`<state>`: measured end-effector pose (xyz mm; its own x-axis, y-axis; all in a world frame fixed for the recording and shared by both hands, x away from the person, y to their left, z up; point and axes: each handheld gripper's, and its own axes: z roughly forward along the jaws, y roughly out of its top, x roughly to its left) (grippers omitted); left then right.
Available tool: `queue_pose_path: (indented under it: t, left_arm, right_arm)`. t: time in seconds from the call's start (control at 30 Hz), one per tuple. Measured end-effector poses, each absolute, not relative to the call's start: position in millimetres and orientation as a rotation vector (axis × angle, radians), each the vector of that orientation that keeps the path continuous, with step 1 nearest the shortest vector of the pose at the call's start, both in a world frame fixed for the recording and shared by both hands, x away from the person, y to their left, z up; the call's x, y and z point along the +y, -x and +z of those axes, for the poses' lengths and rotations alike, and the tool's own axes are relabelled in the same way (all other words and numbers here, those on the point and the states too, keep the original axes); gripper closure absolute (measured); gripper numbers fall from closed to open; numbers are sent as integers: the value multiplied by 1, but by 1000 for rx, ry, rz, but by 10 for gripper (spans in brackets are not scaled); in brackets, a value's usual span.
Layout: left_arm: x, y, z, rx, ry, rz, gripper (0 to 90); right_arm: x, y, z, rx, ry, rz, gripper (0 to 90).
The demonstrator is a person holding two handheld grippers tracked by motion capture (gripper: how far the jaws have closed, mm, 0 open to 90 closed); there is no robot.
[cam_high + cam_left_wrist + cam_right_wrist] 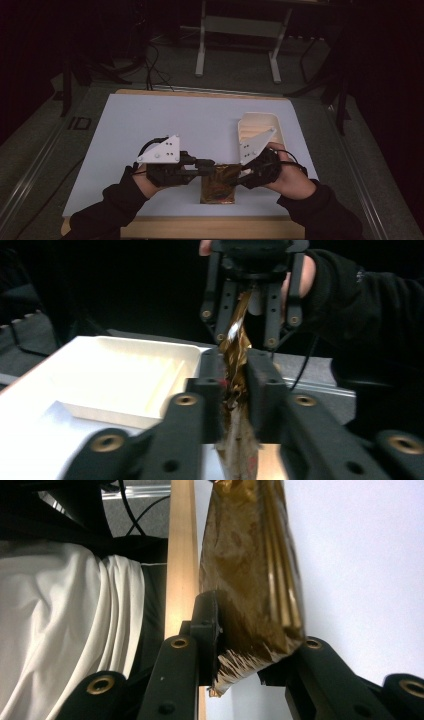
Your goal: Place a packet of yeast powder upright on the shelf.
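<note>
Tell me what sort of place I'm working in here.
Probably a lab or recording workstation, not a kitchen: a white-topped wooden-edged table in a dark room, loose black cables on the floor, and a white metal stand frame behind.

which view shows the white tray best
The high view: the white tray lies whole on the table, just beyond the right gripper. The left gripper view shows the tray close and side-on, its far corner cut off by that gripper's jaws.

White tray [120, 380] sits empty, left of and beyond the jaws in the left gripper view. White tabletop [150, 130] underneath. Grey stand [240, 30] far past them.
</note>
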<state>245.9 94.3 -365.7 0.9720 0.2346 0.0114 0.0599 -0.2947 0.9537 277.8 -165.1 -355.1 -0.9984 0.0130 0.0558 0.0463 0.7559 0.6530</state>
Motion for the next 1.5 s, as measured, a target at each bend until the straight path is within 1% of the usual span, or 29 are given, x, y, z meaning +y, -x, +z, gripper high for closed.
queue_pose_path:
  t: [0.03, 0.1, 0.17, 0.23, 0.3, 0.4, 0.47, 0.53, 0.57, 0.6, 0.63, 0.9, 1.17, 1.3, 1.4, 1.5]
  left_arm:
    - [95, -246, -366, 220, -1861, 176, 691]
    - [96, -245, -365, 237, -1850, 179, 609]
    - [99, -245, -364, 266, -1843, 179, 495]
    - [102, -246, -364, 304, -1835, 200, 455]
    - [105, -247, -365, 352, -1816, 177, 352]
    - [112, -249, -369, 402, -1785, 145, 248]
    - [117, -249, -374, 426, -1779, 137, 161]
    - [121, -250, -381, 469, -1771, 131, 150]
    - [122, -250, -384, 479, -1773, 125, 127]
    - [122, -249, -389, 496, -1791, 131, 88]
    - [123, -249, -392, 498, -1795, 140, 25]
    - [130, -241, -418, 486, -1783, 154, 15]
    - [141, -235, -444, 469, -1795, 226, 22]
    - [146, -233, -453, 506, -1800, 244, 32]
    - [154, -233, -462, 542, -1773, 216, 34]
    - [157, -234, -468, 561, -1758, 215, 34]
  right_arm:
    - [-166, -278, -354, -2902, 60, -1097, 741]
    - [-168, -278, -353, -2916, 56, -1124, 742]
    - [-170, -279, -350, -2925, 72, -1145, 742]
    - [-173, -280, -347, -2943, 76, -1157, 742]
    - [-175, -282, -344, -2962, 73, -1165, 743]
    - [-179, -284, -340, -2979, 74, -1179, 743]
    - [-182, -286, -337, -2981, 87, -1181, 743]
    - [-186, -289, -334, -2984, 94, -1192, 743]
    - [-188, -290, -332, -2985, 105, -1201, 743]
    - [-189, -291, -331, -2990, 105, -1205, 743]
    - [-191, -293, -330, -3001, 96, -1205, 743]
    - [-203, -307, -320, -3030, 157, -1236, 745]
    - [-220, -326, -315, -3046, 237, -1252, 745]
    - [-229, -334, -313, -3069, 300, -1279, 745]
    - [-242, -346, -309, -3091, 377, -1297, 745]
    - [-250, -355, -308, -3116, 388, -1323, 745]
